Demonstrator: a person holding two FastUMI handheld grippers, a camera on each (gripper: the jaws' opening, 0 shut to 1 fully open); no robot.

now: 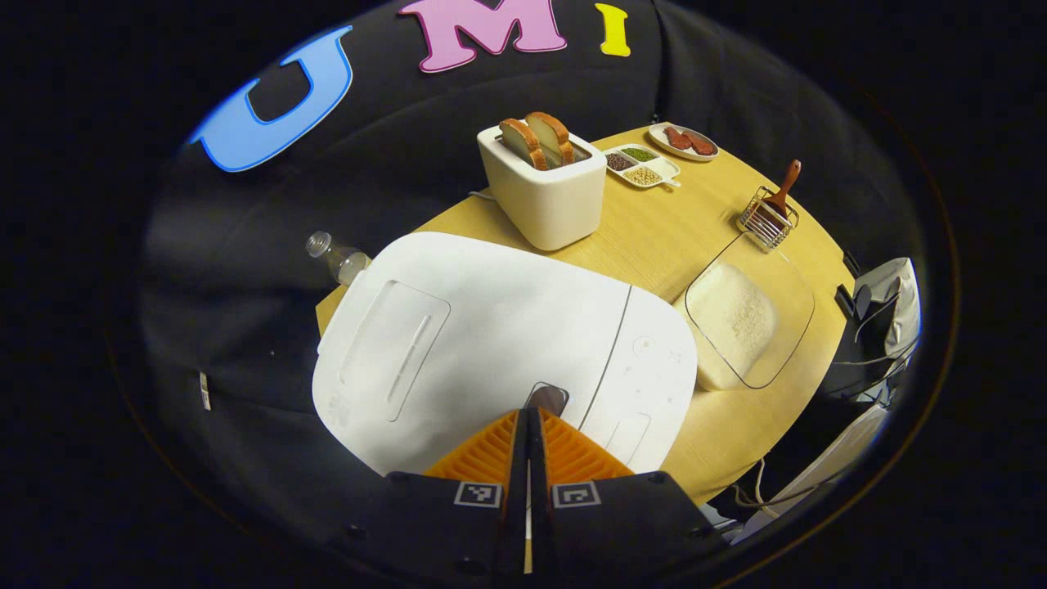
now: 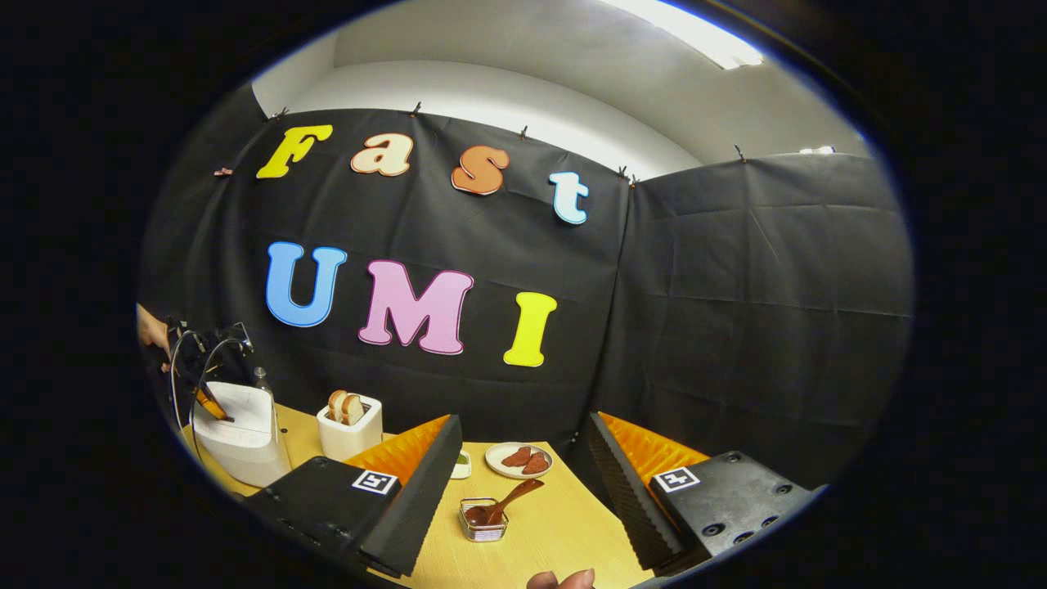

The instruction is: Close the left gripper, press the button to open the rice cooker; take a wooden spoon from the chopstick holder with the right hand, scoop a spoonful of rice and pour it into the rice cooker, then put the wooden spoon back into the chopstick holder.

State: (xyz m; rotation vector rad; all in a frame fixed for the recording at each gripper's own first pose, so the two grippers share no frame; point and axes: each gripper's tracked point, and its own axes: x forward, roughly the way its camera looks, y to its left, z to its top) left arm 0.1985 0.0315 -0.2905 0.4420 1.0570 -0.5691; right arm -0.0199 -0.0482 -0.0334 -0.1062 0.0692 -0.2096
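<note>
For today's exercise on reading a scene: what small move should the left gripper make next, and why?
Probably press straight down. The left gripper is shut, its tips at the dark button on the rice cooker, whose lid is still closed. The wooden spoon waits in the holder.

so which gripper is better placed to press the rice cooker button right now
Left. The left gripper is shut with its tips at the button on the rice cooker; the right gripper hangs open above the chopstick holder.
</note>
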